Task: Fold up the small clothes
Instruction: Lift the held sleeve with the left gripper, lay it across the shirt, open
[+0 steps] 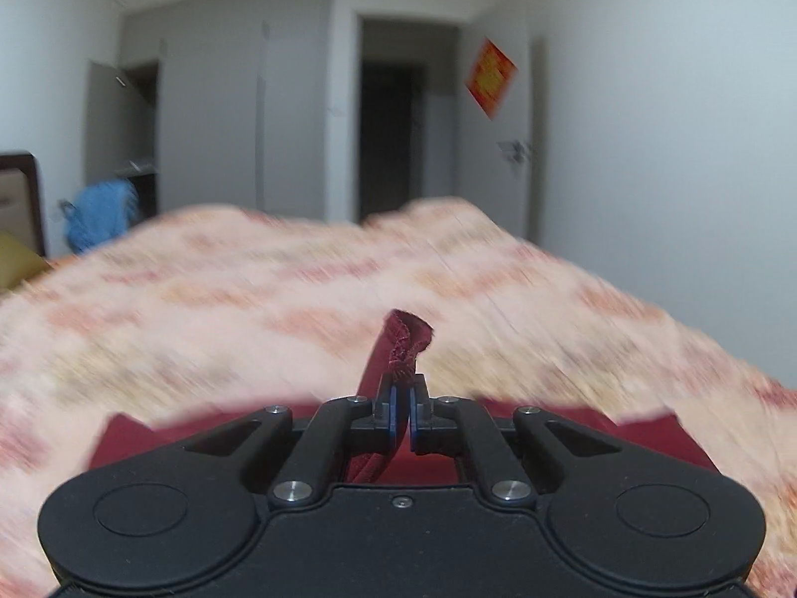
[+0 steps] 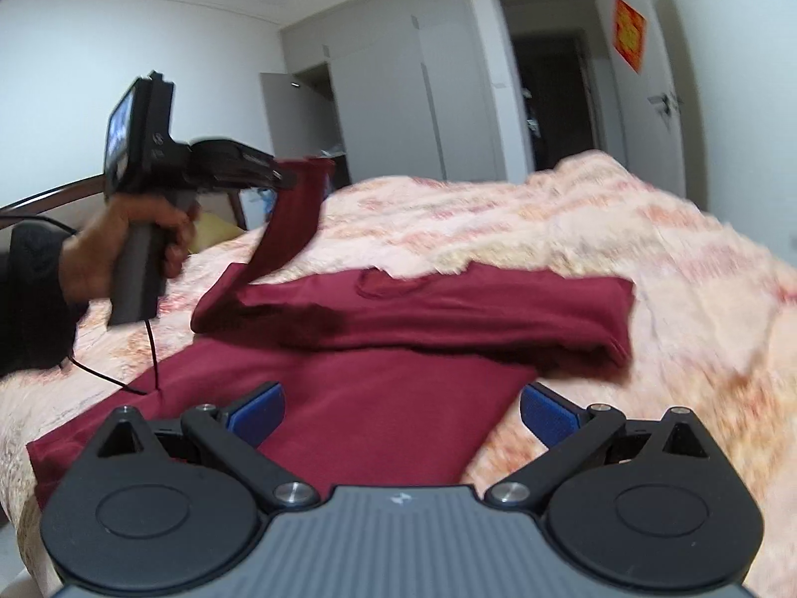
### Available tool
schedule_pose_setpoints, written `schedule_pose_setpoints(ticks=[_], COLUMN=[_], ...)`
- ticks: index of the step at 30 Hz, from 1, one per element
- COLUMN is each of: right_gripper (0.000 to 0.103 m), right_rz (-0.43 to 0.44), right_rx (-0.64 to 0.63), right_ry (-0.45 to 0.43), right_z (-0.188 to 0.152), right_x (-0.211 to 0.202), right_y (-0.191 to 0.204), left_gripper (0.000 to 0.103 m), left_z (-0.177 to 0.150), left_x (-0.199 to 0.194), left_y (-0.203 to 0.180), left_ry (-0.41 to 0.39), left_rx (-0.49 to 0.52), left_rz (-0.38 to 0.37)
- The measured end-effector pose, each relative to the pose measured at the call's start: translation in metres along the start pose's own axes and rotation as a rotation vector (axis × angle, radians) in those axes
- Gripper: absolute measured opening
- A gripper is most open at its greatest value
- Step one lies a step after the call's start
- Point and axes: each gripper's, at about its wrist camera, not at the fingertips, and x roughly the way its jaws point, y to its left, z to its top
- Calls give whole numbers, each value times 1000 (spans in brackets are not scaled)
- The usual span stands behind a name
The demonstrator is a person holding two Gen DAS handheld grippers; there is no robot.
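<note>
A dark red shirt (image 2: 398, 413) lies on the bed, its far part folded over into a band (image 2: 448, 309). My left gripper (image 1: 403, 393) is shut on a corner of the red shirt (image 1: 403, 344), which sticks up past the pads. In the right wrist view the left gripper (image 2: 286, 177) is raised at the left and lifts a strip of the shirt (image 2: 294, 219) off the bed. My right gripper (image 2: 401, 411) is open and empty, its blue pads (image 2: 256, 413) low over the near part of the shirt.
The bed has a pink and orange patterned cover (image 2: 622, 229). A headboard (image 1: 20, 189) and a yellow pillow (image 1: 17, 259) are at the left. A grey wardrobe (image 1: 224, 119), an open doorway (image 1: 393, 139) and a blue cloth (image 1: 102, 214) stand beyond the bed.
</note>
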Motion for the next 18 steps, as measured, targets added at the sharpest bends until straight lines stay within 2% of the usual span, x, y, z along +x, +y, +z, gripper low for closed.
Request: schedule_pose_setpoints(ticks=[2,6,8,9,10,14,18], right_gripper=[103,103,103,103,103,103,103], right_rz=[-13,-13,-19,-20,-21,-22,-28], right_rx=[23,34,31,36,44,82,76], right_ry=[15,38,46,50,54,61,64], right_z=[-5,-16,-21,-23,-24,-25,-21], right_x=[-3,-13,-15,-16,-15,-11,-7], right_y=[-7,-14,-15,-16,-15,-16,-10], left_gripper=[6,27,47,65,76,89,98], left_z=[-23,-44,-39,-36,-31,1,31], left_x=[10,20,18,15,10,-14,-37], left_y=[-11,-10,-2,3,8,32,70], left_ry=[50,109,116,121,115,74,46], left_rx=[-3,-8,-23,-36,-51,-70,-24], left_rz=[-33,-71,-84,-91,-93,-37,107])
